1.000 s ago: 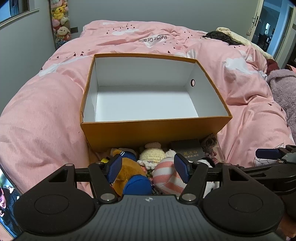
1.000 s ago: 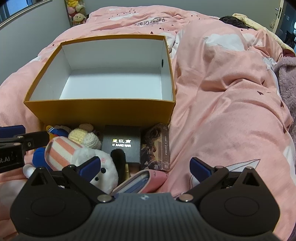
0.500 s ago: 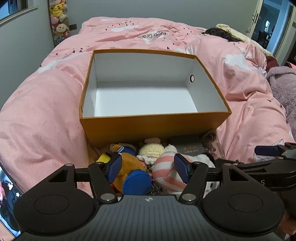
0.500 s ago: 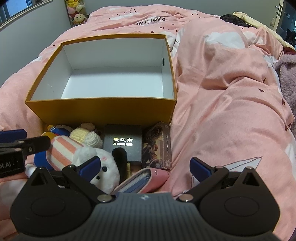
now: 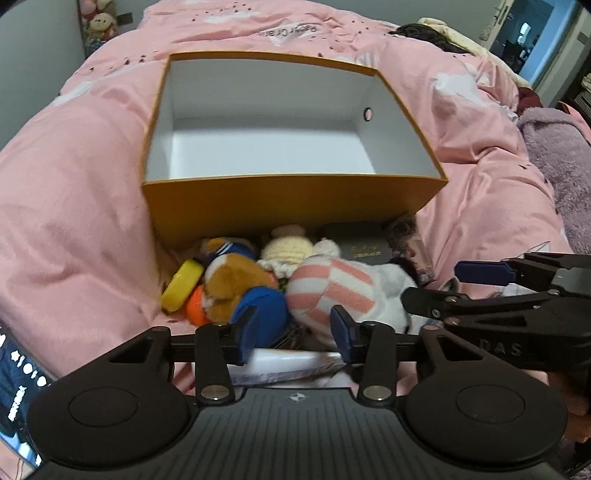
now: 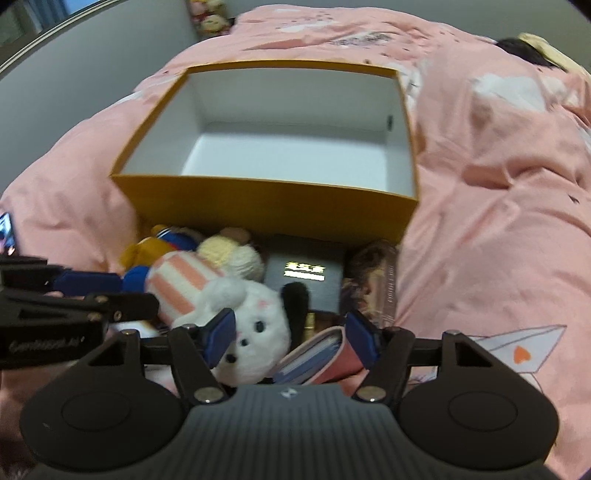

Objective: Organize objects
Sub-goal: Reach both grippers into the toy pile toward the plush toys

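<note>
The pink duvet [image 5: 92, 221] carries printed words near its far end, upside down from here, that look like "Paper Crane" [image 5: 288, 32], though the last letters are hard to make out. The right gripper [image 5: 487, 284], reaching in from the side, shows the raised letters "DAS" [image 5: 500, 347] on its black body, and the left gripper [image 6: 107, 295] has a white brand word [image 6: 48, 344] along its side, too smeared to spell. The black box [image 6: 306, 284] among the toys bears two short lines of bright lettering [image 6: 304, 272], blurred beyond reading
</note>
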`<state>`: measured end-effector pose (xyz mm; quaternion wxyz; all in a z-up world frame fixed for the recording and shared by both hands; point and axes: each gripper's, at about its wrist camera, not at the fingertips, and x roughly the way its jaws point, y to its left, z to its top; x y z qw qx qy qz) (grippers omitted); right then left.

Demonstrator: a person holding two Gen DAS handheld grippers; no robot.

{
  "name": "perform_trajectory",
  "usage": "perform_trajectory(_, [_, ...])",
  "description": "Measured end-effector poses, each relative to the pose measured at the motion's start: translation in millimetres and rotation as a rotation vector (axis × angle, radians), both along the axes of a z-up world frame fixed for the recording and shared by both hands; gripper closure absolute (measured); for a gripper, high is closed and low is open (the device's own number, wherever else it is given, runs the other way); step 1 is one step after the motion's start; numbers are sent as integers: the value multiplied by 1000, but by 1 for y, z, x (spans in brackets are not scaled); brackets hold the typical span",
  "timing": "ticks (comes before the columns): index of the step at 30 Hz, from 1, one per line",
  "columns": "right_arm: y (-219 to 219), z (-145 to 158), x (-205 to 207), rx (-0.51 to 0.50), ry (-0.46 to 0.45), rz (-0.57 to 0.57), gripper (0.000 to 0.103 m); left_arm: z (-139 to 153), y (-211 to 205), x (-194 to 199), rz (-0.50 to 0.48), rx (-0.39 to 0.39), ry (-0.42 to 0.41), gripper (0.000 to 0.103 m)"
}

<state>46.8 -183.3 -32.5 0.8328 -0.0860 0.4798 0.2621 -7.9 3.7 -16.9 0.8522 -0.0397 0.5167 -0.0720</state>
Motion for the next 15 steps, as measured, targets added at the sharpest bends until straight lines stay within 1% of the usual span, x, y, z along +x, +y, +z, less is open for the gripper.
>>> perform_trajectory(1, [1,1,-1,0,-5,12,35,0,1,-1,5,6,1,61])
perform_trajectory(2, [2,4,-4,4,-12,31,41,0,3,-1,11,9,3,61])
perform_trajectory(3, [3,7,-6,12,-16,53,42,-1,4,-1,15,7,6,61])
perform_trajectory(5, [6,13,-13,27,-41,105,42,-2,5,-1,15,0,13,61])
perform_trajectory(7, [12,16,-20,21,-60,168,42,-4,3,0,17,-3,17,61])
perform_trajectory(8, [15,15,-22,13,-59,186,43,-4,1,0,11,-2,16,63])
perform_trajectory(10, [21,8,-22,-14,-39,204,42,-3,-1,1,10,29,7,63])
perform_trajectory(13, [27,-4,-17,-45,13,215,41,-3,0,1,14,21,5,63])
perform_trajectory(15, [30,-9,-16,-56,32,220,37,-4,0,1,17,34,14,63])
